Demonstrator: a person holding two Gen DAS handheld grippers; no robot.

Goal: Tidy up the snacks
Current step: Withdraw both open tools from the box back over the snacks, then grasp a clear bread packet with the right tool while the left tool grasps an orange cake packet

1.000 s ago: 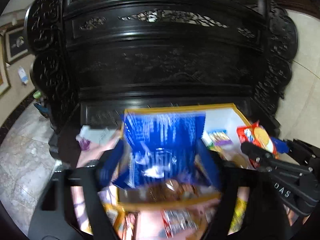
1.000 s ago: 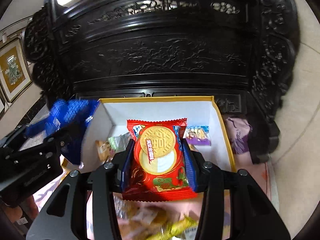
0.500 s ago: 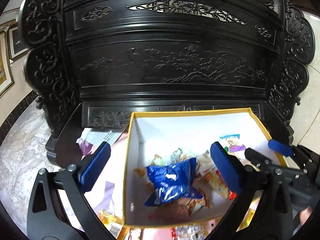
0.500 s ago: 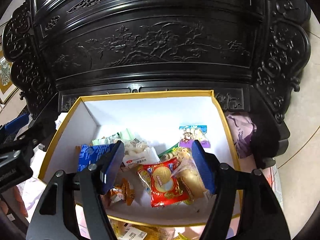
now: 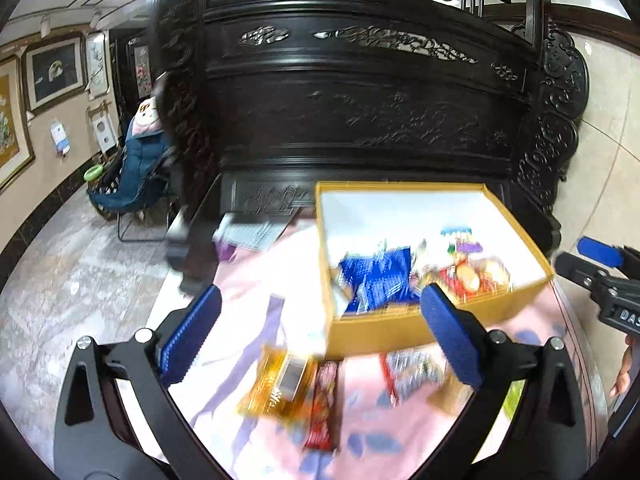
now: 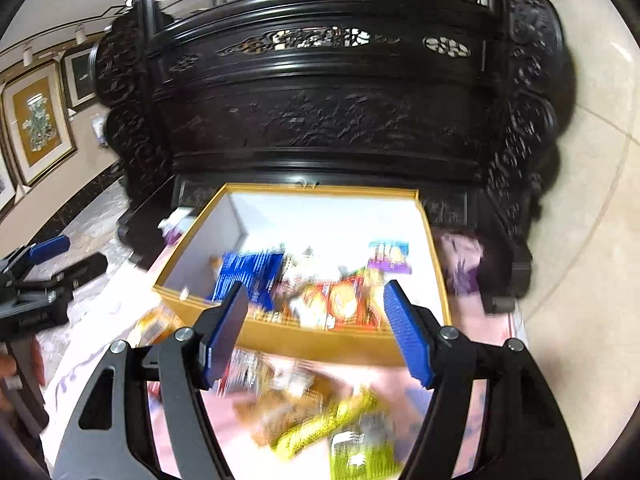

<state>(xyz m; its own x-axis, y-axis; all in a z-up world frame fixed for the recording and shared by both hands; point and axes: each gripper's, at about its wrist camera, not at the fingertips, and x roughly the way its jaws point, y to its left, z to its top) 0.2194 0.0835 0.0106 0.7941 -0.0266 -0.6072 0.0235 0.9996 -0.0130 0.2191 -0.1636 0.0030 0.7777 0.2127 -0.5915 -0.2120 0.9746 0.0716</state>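
Left gripper (image 5: 320, 332): the jaws stand wide apart and nothing is between the blue pads. It is above the pink cloth, to the left of the box.
Right gripper (image 6: 316, 334): the jaws stand apart, about half of their reach, and they hold nothing. It is in front of the near wall of the box.
Box (image 5: 400, 334): a cardboard box with yellow outside and white inside. It sits on the pink cloth, close to the dark carved cabinet.
Snacks in the box: a blue bag (image 5: 378, 280) lies at the left side of the floor of the box. A red packet with a round biscuit picture (image 6: 344, 304) lies to the right of it. A small packet with a purple band (image 6: 390, 258) is near the far right corner. The other packets there are too blurred to tell.
Snacks outside the box: an orange packet (image 5: 276, 384) and a dark red bar (image 5: 324, 404) lie side by side on the cloth, in front of the left corner of the box. A yellow-green packet (image 6: 328, 428) lies between the arms of the right gripper, below the box.
Cloth (image 5: 256, 280): pink with purple pattern. It covers the surface under the box and the loose snacks.
Cabinet (image 6: 320, 120): black carved wood, directly behind the box.
Picture quality: both views are blurred.
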